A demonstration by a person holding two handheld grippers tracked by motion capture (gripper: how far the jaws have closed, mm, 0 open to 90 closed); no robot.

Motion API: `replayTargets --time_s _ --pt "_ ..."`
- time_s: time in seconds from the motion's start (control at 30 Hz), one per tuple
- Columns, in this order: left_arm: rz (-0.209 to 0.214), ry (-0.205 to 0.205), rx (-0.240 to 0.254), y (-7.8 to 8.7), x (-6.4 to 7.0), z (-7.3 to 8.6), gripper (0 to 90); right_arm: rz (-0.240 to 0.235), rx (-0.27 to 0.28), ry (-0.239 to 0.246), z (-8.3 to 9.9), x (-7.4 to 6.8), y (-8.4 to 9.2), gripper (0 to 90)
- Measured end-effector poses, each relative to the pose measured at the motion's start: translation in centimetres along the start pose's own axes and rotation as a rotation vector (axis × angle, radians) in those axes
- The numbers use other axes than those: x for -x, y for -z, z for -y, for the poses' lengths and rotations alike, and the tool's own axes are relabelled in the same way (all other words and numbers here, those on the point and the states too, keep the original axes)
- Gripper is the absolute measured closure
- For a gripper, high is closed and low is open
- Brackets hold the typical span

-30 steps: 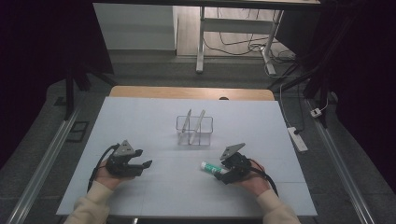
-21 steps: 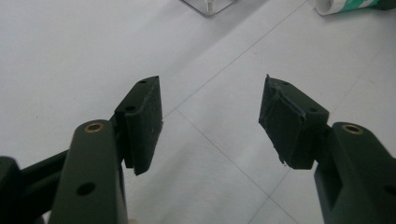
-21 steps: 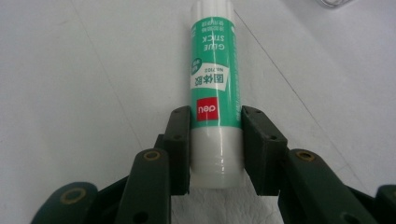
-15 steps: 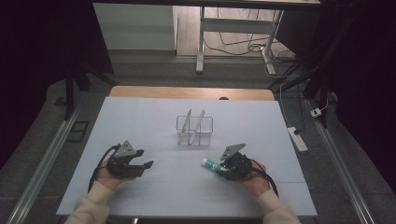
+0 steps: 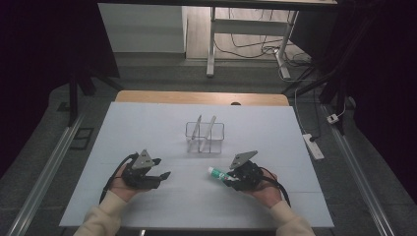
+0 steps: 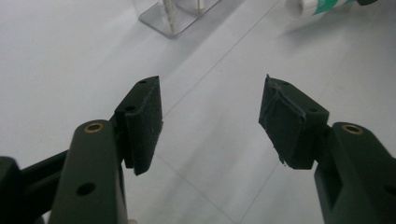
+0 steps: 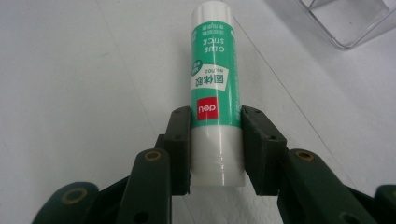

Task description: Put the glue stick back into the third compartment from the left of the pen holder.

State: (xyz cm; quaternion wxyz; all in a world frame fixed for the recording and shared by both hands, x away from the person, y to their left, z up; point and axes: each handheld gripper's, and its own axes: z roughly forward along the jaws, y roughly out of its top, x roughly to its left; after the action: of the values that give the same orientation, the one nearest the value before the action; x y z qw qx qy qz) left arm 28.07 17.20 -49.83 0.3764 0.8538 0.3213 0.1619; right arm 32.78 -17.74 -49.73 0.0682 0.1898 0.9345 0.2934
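Now the glue stick [image 7: 215, 93] is pinched between the pads of the right gripper [image 7: 215, 148], its white base end clamped and the green label pointing away toward the top of the right gripper view. Those jaws have just been closing, and the stick sits squarely between them. In the high view the same glue stick [image 5: 217, 173] is seen low and right of centre, lying on the white table [image 5: 147, 123] just beside the right gripper [image 5: 235, 180]; whether it is lifted clear of the surface cannot be told.

The left gripper [image 5: 160, 178] is held low and left of centre, jaws spread wide with nothing between them, as its own view makes plain [image 6: 210, 121].

The clear organizer [image 5: 205, 136] stands at mid-frame, above and between the two hands, with two pale upright items already in it; what they are is too small to tell.

So the grasp looks made, and the carry seems to be the step in hand. A lift is called for next, then a swing up-frame to the organizer, and the stick will likely need to be tipped upright before an open compartment is found.
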Motion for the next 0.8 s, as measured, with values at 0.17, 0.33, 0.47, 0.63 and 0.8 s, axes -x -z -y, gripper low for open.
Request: replayTargets --time_s 0.17,0.33,0.47,0.63,0.8 --pt "0.010 -0.033 -0.001 -0.5 0.7 -0.7 39.3 -0.009 0.012 0.011 -0.3 -0.2 0.0 64.6" --pt "0.023 -0.050 -0.004 -0.9 1.2 -1.2 39.2 -0.020 0.013 0.022 -0.6 -0.5 -0.1 64.7" --pt "0.030 -0.054 0.000 -1.1 1.5 -1.5 39.2 -0.019 0.010 0.028 -0.7 -0.6 -0.2 64.6" --pt "0.035 -0.059 0.005 -1.3 1.7 -1.9 39.2 -0.023 0.016 0.039 -0.8 -0.7 -0.3 64.6" --pt "0.042 -0.072 -0.001 -1.6 1.9 -2.3 39.2 -0.023 0.018 0.044 -0.9 -0.8 -0.3 64.6"
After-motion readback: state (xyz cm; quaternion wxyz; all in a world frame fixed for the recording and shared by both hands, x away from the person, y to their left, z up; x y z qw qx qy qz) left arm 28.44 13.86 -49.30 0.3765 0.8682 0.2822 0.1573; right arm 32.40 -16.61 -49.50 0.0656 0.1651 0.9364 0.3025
